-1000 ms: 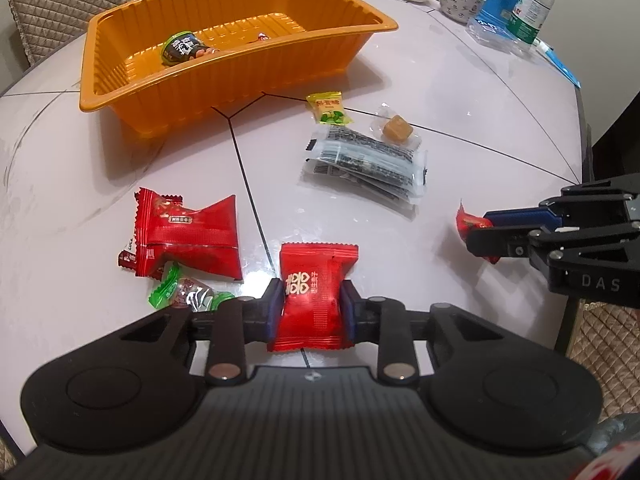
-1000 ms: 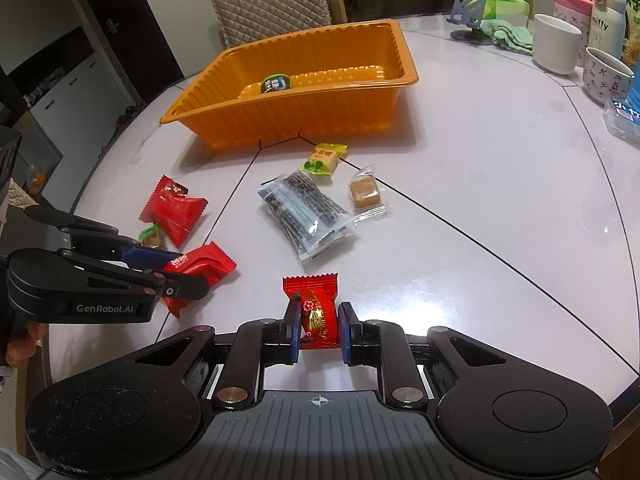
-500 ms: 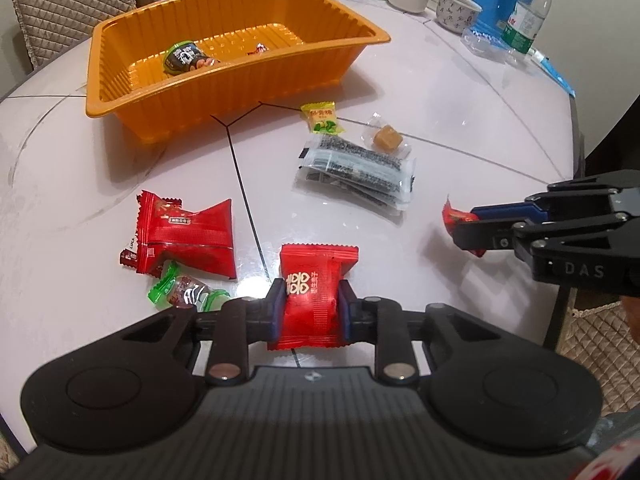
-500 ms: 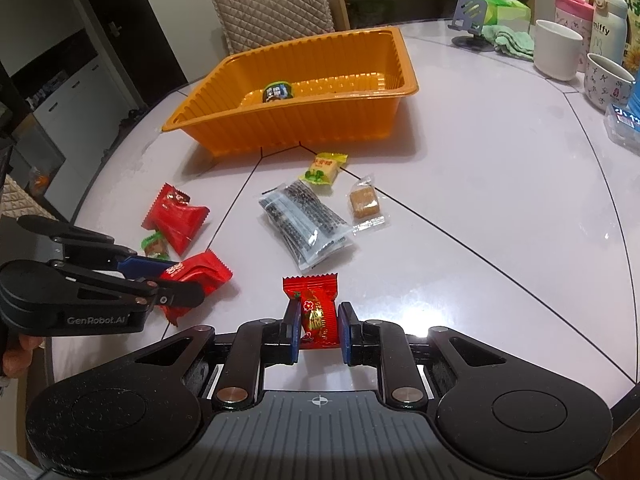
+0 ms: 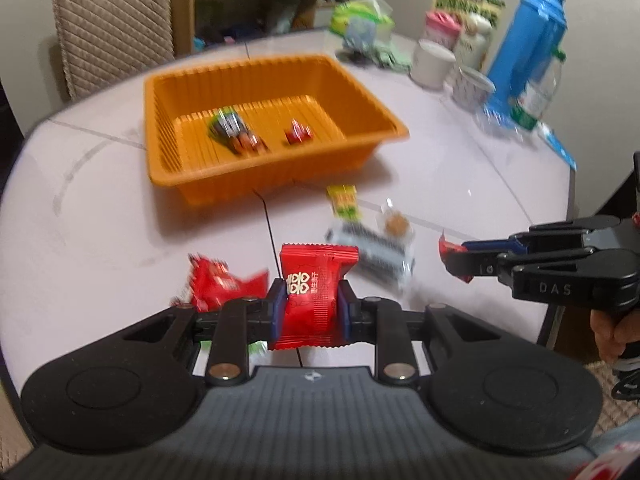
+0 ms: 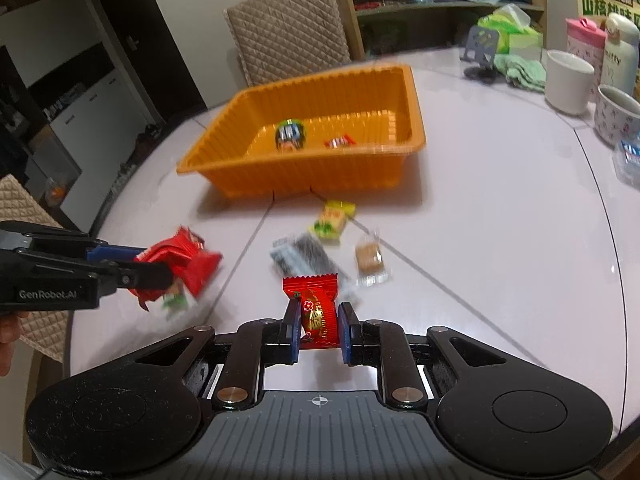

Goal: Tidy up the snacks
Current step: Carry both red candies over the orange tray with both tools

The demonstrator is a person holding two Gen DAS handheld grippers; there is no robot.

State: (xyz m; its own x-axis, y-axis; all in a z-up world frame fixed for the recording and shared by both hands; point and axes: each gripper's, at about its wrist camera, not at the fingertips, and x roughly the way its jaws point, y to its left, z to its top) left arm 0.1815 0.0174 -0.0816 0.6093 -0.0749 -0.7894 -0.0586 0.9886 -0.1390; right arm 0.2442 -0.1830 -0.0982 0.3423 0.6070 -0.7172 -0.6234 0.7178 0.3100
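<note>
Above the counter (image 6: 500,208) | left hand-held gripper (image 5: 313,309) clamps red snack packet (image 5: 314,292) | right hand-held gripper (image 6: 319,332) clamps small red candy (image 6: 314,308) | orange tray (image 6: 304,168) beyond, two snacks inside

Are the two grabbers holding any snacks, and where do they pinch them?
Yes. The left gripper pinches a red snack packet by its sides. The right gripper pinches a smaller red candy by its sides.

Left gripper (image 5: 312,312): clamped on red snack packet (image 5: 314,292).
Right gripper (image 5: 460,258): pinching small red candy (image 5: 448,248).
Orange tray (image 5: 192,188): holds two wrapped snacks.
Table (image 5: 460,160): loose snacks near tray.
</note>
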